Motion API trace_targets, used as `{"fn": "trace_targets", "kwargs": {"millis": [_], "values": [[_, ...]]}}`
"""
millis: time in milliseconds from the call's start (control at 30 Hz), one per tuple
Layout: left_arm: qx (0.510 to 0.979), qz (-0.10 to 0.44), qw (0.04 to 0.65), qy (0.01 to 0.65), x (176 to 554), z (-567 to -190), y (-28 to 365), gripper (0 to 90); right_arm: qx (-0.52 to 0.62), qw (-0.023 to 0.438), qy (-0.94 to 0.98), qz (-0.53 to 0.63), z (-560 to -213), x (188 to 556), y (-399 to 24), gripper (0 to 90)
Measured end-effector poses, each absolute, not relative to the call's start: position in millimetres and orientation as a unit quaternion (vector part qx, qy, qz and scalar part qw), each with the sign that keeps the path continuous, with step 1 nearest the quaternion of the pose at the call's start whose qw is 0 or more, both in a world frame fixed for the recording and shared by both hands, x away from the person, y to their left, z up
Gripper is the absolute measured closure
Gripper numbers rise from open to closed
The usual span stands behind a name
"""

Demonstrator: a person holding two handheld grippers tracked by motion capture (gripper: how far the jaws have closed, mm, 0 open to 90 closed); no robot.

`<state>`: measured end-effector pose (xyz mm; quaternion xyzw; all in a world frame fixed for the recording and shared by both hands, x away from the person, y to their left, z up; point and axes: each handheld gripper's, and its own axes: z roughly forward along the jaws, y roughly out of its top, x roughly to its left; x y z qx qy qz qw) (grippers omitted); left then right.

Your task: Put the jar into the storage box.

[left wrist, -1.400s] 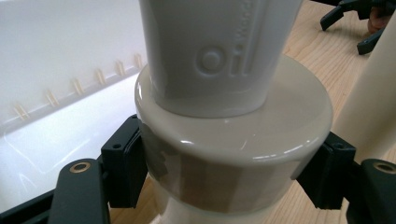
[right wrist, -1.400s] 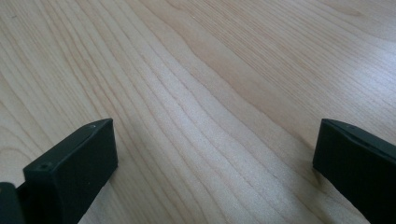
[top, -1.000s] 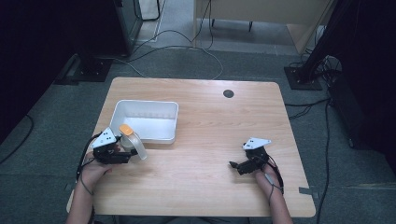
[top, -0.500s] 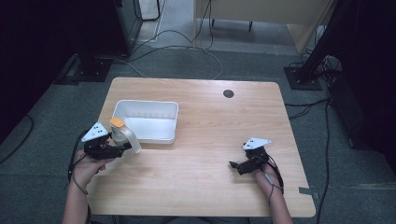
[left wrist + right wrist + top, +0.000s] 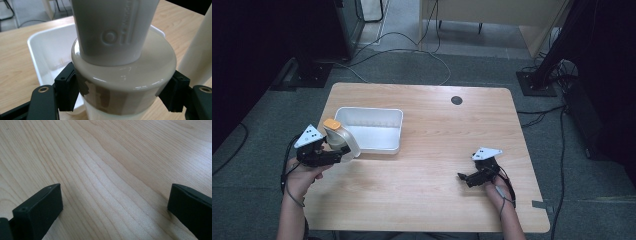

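Note:
A white bottle (image 5: 344, 142) with an orange cap (image 5: 331, 123) hangs tilted at the left end of the white tray (image 5: 371, 111). My left gripper (image 5: 343, 154) is shut on the bottle's body, with the cap pointing up and away from the hand. In the left gripper view the black jaws press both sides of the cream bottle (image 5: 120, 75), which carries raised lettering, and the tray (image 5: 47, 50) lies behind it. My right gripper (image 5: 463, 177) rests open low over the table at the right. Its jaws (image 5: 115, 205) stand wide apart above bare wood (image 5: 112, 157).
The tray looks empty inside. A small dark round hole (image 5: 456, 100) sits in the tabletop near the far edge. Cables (image 5: 412, 45) run over the grey floor beyond the table, and dark stands flank it on both sides.
My left gripper has carried the bottle a little to the left and away from the person, along the tray's left end. The right gripper has stayed still.

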<state>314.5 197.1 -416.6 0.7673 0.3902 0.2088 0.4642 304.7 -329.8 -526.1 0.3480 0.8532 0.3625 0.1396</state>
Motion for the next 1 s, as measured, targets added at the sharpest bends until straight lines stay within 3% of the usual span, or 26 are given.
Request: {"fn": "trace_targets", "kwargs": {"millis": [367,600,1000], "values": [[0.739,0.258,0.482,0.394,320.8,-406.3,185.1,28.7,0.347,0.138,0.854,0.362,-526.1,305.3,-329.7,0.0],[0.677,0.314,0.521,0.415,334.3,-421.5,171.2,28.7,0.346,0.137,0.855,0.362,-526.0,305.6,-329.7,0.0],[0.645,0.33,0.521,0.451,351.8,-446.1,164.4,28.8,0.346,0.137,0.855,0.363,-526.1,305.6,-329.7,0.0]]}}
